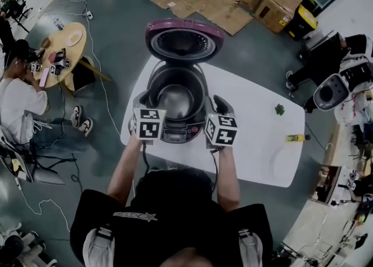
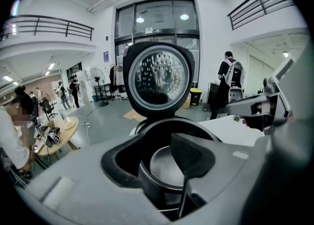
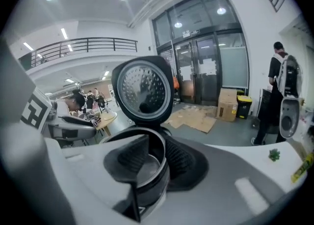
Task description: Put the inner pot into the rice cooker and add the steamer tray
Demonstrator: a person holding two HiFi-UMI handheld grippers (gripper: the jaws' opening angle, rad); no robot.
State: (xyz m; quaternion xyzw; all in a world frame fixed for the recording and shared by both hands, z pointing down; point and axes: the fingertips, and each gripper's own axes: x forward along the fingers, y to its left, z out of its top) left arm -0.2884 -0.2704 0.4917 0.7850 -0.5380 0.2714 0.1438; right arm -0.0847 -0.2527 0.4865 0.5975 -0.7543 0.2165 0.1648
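The rice cooker (image 1: 175, 129) stands on the white table (image 1: 262, 143) with its purple lid (image 1: 183, 38) swung up and back. Inside its well sits the metal inner pot (image 1: 176, 99), also seen in the left gripper view (image 2: 164, 167) and the right gripper view (image 3: 147, 170). My left gripper (image 1: 141, 99) (image 2: 157, 155) hovers over the cooker's front left rim, jaws apart and empty. At the front right rim, my right gripper (image 1: 218, 104) (image 3: 154, 157) is also open; the pot's rim shows behind the gap and the pads do not touch it.
A small green object (image 1: 280, 109) and a yellow item (image 1: 296, 137) lie near the table's right edge. A round wooden table (image 1: 64, 47) with a seated person stands to the left. Flattened cardboard (image 1: 210, 0) covers the floor beyond the cooker.
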